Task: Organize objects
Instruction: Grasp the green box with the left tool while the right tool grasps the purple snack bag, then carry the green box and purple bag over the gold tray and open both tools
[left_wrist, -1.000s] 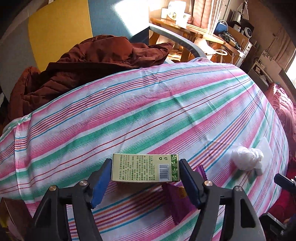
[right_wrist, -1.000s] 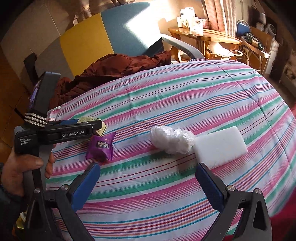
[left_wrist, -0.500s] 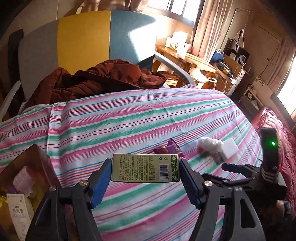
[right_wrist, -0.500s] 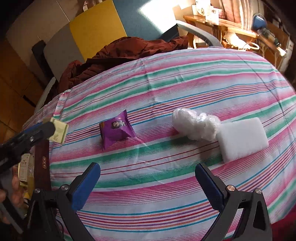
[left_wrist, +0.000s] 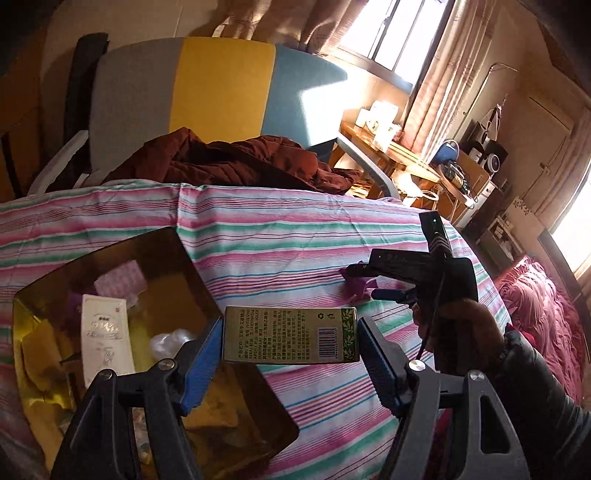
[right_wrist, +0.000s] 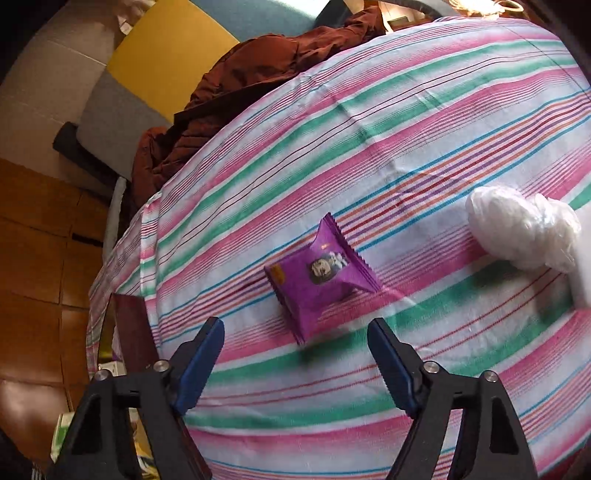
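Left gripper (left_wrist: 290, 345) fingers clamp green box (left_wrist: 290, 335) by its ends, above amber bin (left_wrist: 155, 251). Right gripper (right_wrist: 295, 354) fingers have just been narrowing, nothing between; purple packet (right_wrist: 319, 277) just beyond tips on striped tabletop (right_wrist: 406, 147)

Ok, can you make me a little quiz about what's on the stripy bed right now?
1. True or false: the left gripper holds a green box.
2. What lies just ahead of the right gripper? A) a purple packet B) a red cup C) a spoon
3. Fill in: the brown bin lies on the ____ sheet.

Key:
1. True. Its jaws press both ends of the box.
2. A. The purple packet lies on the sheet, not yet gripped; the jaws have just been closing, with nothing between them.
3. Striped.
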